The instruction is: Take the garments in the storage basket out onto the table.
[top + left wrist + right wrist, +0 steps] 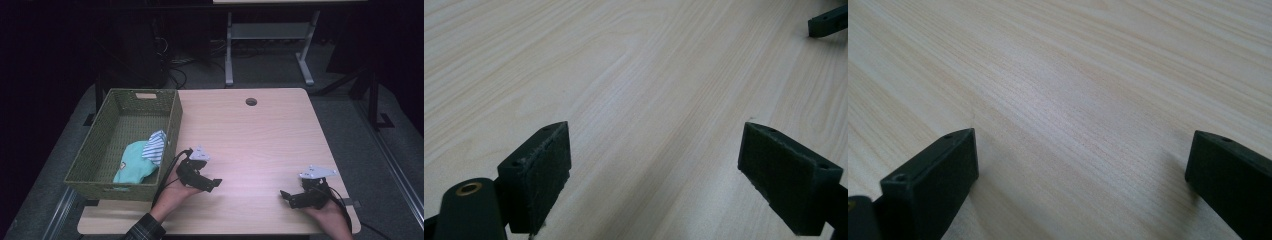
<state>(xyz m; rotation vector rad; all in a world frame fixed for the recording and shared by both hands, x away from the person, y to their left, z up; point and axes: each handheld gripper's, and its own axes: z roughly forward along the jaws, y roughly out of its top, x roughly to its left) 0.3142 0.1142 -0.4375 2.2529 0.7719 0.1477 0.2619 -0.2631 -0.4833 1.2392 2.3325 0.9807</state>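
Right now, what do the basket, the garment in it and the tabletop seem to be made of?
Basket: olive-green woven fibre, perhaps paper rope or wicker, judging by the ribbed weave. Garment: soft cloth, mint with a blue-striped part, rumpled in folds. Tabletop: pale wood-grain surface, likely matte laminate; straight grain lines, dull sheen.

Room dim, dark surroundings; table (260, 130) lit from above, soft glare; close views sharp.

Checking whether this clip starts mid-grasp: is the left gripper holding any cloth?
No. In the left gripper view the left gripper has its jaws wide apart over bare table, with nothing between them.
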